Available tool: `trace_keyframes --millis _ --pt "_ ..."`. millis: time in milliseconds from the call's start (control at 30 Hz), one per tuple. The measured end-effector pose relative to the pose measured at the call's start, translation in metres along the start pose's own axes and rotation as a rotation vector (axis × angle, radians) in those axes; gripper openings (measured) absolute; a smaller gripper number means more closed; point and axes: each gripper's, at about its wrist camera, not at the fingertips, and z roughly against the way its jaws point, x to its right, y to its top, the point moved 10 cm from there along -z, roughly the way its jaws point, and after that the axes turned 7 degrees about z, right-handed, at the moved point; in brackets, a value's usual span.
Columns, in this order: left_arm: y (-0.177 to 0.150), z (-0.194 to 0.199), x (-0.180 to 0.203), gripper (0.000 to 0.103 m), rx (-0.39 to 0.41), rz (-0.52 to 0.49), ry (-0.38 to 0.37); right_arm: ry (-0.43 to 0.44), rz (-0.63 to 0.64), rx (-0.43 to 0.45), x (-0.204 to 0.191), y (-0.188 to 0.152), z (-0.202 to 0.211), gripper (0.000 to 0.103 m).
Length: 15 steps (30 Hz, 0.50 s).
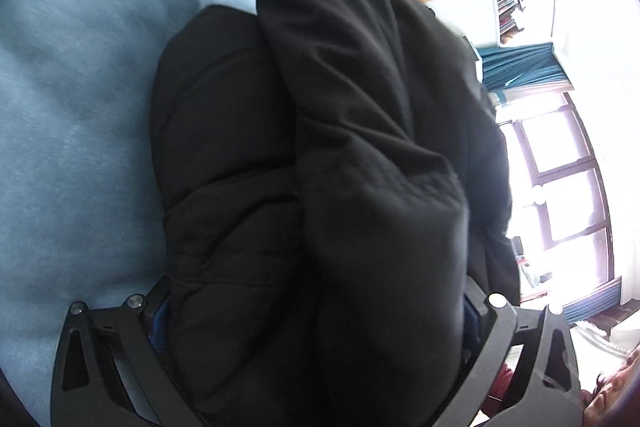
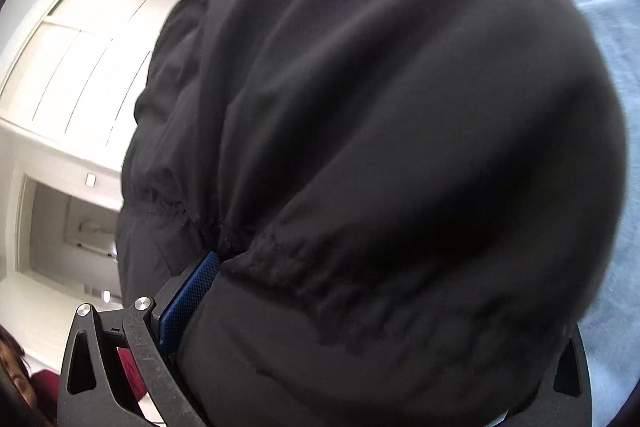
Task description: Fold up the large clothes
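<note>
Blue bedding (image 1: pixel 72 107) behind; black garment (image 1: pixel 320 147) bunched between both claws, left claw (image 1: pixel 320 323) and right claw (image 2: pixel 320 307) gripping it.

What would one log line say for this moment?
left gripper: shut on black garment | right gripper: shut on black garment | over blue bedding

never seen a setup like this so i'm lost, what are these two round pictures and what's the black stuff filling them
No robot here: a person holds a two-finger claw in each hand, each with a wide-angle camera looking along its fingers, hence the round pictures. One picture is from the left claw, the other from the right claw. The black stuff is a dark garment being folded; both claws appear to be gripping bunched parts of it, so it fills each view. A blue pad on one finger presses against the cloth. Beneath lies a light blue bedcover. A window shows behind.
</note>
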Motion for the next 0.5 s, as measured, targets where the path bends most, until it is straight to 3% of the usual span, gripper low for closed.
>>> trace_keyframes --millis 167,400,467,500 --pt "0.004 -0.011 0.0 0.103 0.006 0.002 0.031 -0.006 0.008 0.045 0.009 0.011 0.002 0.102" --pt "-0.006 -0.024 0.018 0.099 0.036 -0.031 0.087 -0.061 -0.003 0.089 0.005 -0.012 0.016 0.103" --pt "-0.014 -0.03 0.033 0.087 0.026 -0.057 0.069 -0.074 -0.013 0.092 0.0 -0.015 0.016 0.092" --pt "-0.017 -0.032 0.04 0.075 0.023 -0.06 0.048 -0.059 -0.027 0.098 -0.002 -0.018 0.02 0.075"
